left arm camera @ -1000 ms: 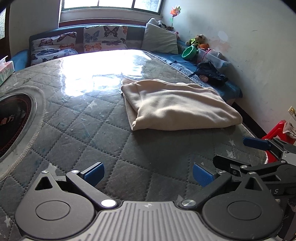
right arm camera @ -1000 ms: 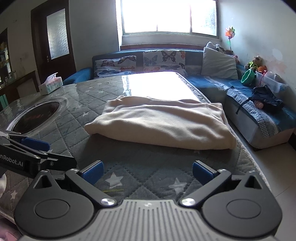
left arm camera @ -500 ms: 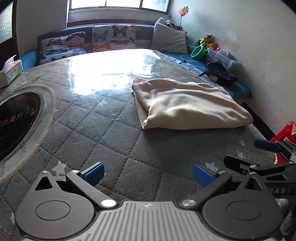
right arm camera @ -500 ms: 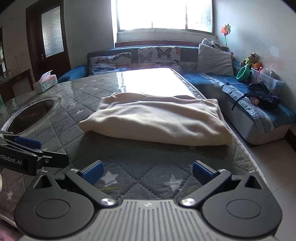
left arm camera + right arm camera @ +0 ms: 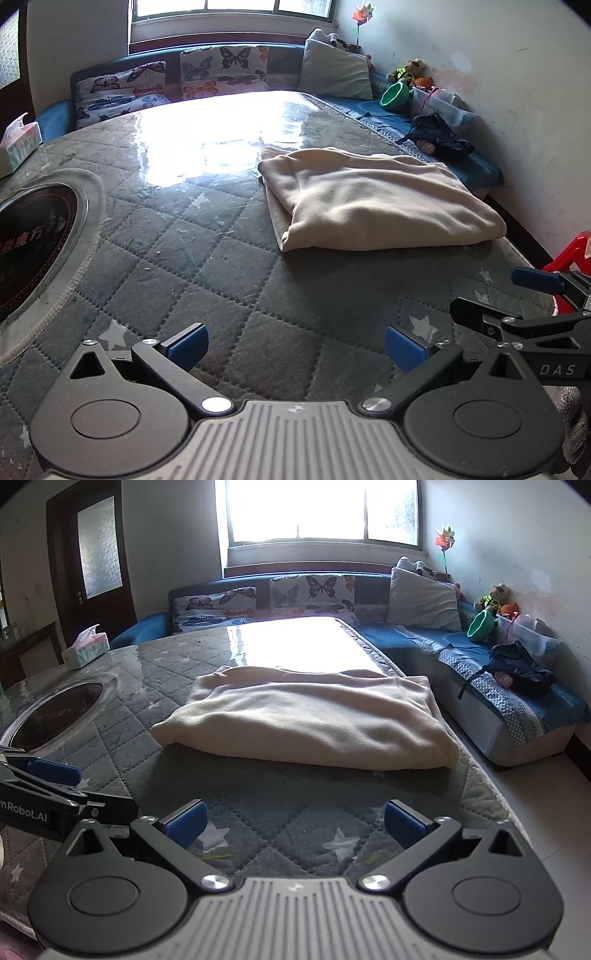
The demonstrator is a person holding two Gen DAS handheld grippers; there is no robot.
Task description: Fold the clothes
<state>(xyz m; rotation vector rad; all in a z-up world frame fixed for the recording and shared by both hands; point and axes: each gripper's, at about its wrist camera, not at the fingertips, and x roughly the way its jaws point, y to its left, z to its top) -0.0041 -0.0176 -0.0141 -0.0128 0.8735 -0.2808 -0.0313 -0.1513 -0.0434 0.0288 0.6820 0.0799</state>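
Garment: a cream, soft fleece garment (image 5: pixel 376 201), folded into a thick rectangular bundle, lies flat on the bench near its right edge, towards the far half; in the right wrist view it (image 5: pixel 306 720) sits straight ahead, its rounded fold facing the camera.
Bench: a grey quilted cover with a diamond stitch and white stars, under a glossy clear sheet (image 5: pixel 221 236); window glare whitens its far end.
Left hand-held gripper: (image 5: pixel 295 345) hovers above the near edge, blue-padded fingers spread wide, nothing between them, well apart from the garment.
Right hand-held gripper: (image 5: pixel 293 821) hovers above the near right corner, fingers likewise spread wide and empty, short of the garment.
Inset disc: a dark round panel with a pale rim (image 5: pixel 33 243) sits in the bench at its left edge.
Tissue box: a white and green tissue box (image 5: pixel 85 650) stands at the far left corner.
Sofa: a blue sofa with butterfly-print cushions (image 5: pixel 266 600) wraps the far and right edges.
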